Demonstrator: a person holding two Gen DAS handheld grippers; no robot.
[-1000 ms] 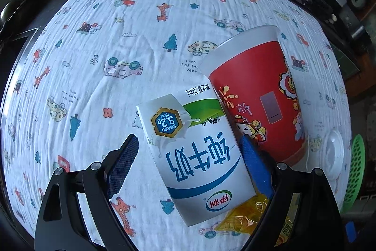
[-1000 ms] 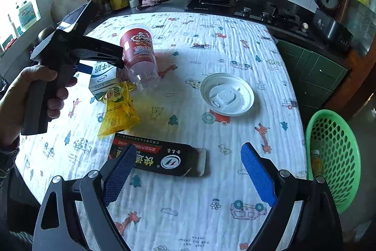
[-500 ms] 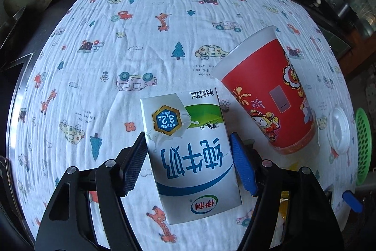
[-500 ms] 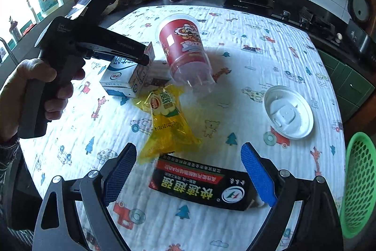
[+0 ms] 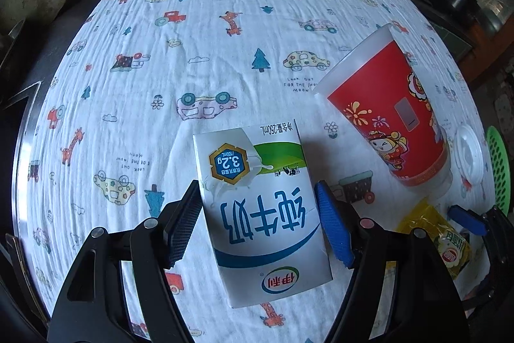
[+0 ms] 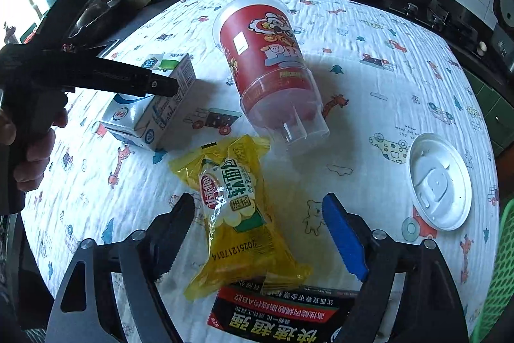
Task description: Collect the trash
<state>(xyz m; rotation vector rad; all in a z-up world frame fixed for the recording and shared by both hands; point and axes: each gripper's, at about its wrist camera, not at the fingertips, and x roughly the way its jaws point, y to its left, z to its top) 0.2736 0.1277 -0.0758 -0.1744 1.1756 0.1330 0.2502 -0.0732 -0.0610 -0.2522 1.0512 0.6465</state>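
Milk carton (image 5: 261, 214) now sits between your left gripper (image 5: 257, 225) pads: a second ago jaws stood wide around it, since narrowed, now easing apart slightly, left pad touching, right pad just clear. No firm grip yet. Right gripper (image 6: 261, 238) dropped toward yellow wrapper (image 6: 236, 224); jaws closing, wrapper between them, untouched. Green basket (image 6: 501, 272) lies right of right jaws: both pickups near.
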